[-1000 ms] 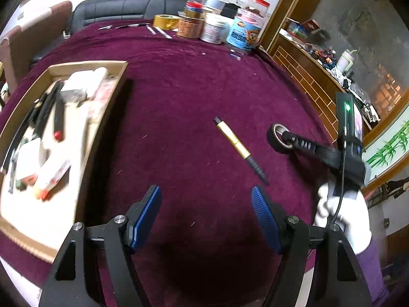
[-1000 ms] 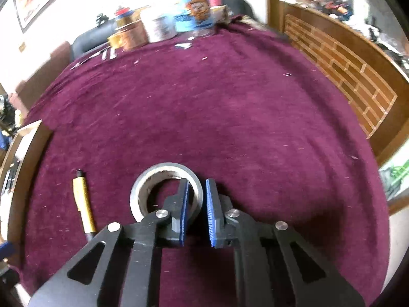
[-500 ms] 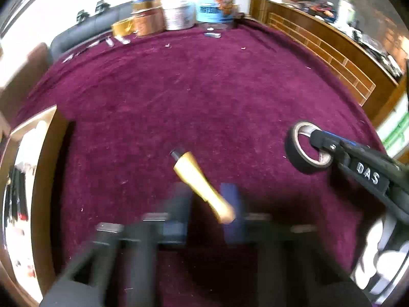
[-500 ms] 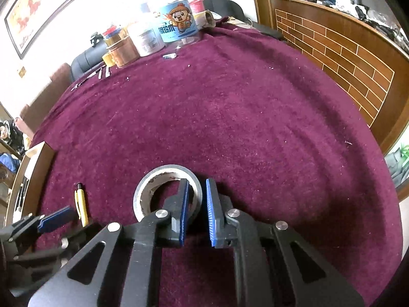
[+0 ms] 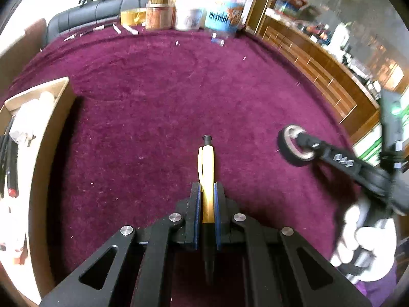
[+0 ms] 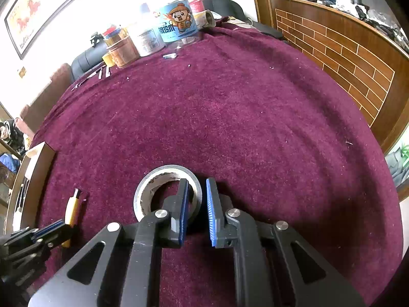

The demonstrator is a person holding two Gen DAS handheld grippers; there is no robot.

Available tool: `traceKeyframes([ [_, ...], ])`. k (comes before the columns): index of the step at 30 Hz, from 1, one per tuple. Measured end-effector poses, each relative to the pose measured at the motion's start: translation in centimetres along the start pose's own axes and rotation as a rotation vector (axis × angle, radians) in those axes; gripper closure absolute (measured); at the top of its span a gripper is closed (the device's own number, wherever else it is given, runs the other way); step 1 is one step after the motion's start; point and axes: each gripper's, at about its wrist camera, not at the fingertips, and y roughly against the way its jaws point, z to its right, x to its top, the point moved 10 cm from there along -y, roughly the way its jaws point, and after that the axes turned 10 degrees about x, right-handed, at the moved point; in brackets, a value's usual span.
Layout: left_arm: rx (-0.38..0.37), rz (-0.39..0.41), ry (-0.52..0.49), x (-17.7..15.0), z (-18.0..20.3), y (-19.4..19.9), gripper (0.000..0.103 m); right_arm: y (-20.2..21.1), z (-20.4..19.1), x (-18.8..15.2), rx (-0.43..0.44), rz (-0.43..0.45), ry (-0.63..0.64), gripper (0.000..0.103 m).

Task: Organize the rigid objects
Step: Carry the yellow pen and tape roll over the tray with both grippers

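Note:
My left gripper (image 5: 206, 197) is shut on a yellow pen (image 5: 206, 168) with a black tip, which lies along the fingers above the purple cloth. The pen also shows in the right wrist view (image 6: 72, 208), held by the left gripper (image 6: 55, 226). My right gripper (image 6: 197, 204) is shut on the wall of a black tape roll (image 6: 163, 176), one finger inside the ring. In the left wrist view the tape roll (image 5: 290, 151) hangs on the right gripper (image 5: 303, 142) at the right.
A cardboard box (image 5: 55, 117) with pens and white items lies at the left. Jars and cans (image 6: 176, 23) and small loose items stand at the table's far edge. A wood-panelled counter (image 6: 345, 58) runs along the right.
My left gripper moved to the yellow pen and shut on it; one second ago it was open. My right gripper kept its hold on the tape roll.

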Motion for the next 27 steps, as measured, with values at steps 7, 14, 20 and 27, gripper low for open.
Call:
traceKeyframes([
  [7,-0.091,0.121,0.1,0.0,-4.3,6.9,0.096,1.8,-2.7,0.5,0.071,0.051,0.008,0.092],
  [14,-0.06,0.2,0.281,-1.9,-14.1,11.6,0.096,2.2,-10.1,-0.2,0.17,0.018,0.096,0.092],
  [20,0.033,0.192,0.415,-4.8,-21.9,11.6,0.096,1.0,-18.8,-1.5,0.294,-0.059,0.184,0.092],
  [27,0.073,0.103,0.486,-7.9,-25.4,8.3,0.096,-2.5,-29.2,-6.2,0.408,-0.204,0.325,0.092],
])
